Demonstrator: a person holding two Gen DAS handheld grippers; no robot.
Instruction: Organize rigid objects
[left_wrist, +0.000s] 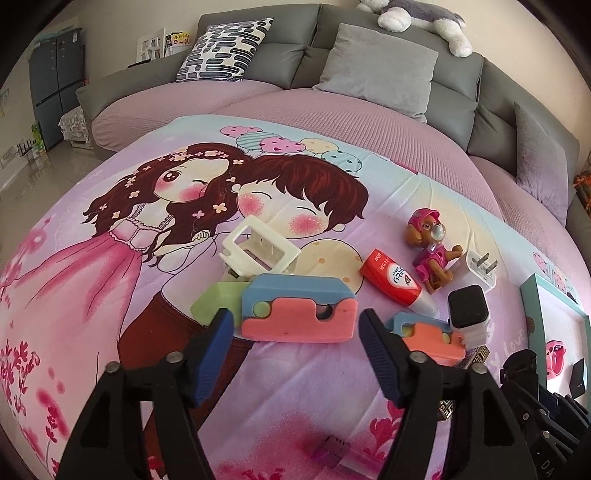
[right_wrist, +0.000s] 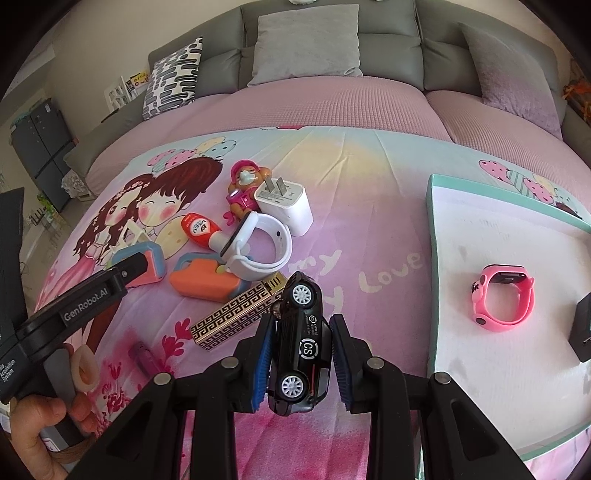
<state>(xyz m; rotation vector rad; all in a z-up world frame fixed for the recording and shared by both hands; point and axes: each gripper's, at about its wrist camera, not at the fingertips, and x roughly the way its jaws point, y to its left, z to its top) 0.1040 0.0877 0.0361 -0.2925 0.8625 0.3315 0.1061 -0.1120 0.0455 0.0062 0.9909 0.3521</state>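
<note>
R gripper (right_wrist: 301, 354): clamped on black toy car (right_wrist: 301, 343), long axis near-to-far | target: teal-rimmed tray (right_wrist: 480, 387) to its right, pink watch (right_wrist: 504, 299) inside | L gripper (left_wrist: 295, 332): jaws apart, empty, large pink-blue foam toy (left_wrist: 299, 310) just beyond its tips | R hand nearer tray.

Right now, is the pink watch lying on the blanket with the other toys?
No, the pink watch sits inside the white tray, apart from the toys.

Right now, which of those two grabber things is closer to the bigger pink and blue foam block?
Left. The left gripper stands open just short of the block; the right gripper, holding a black toy car, is farther off.
</note>
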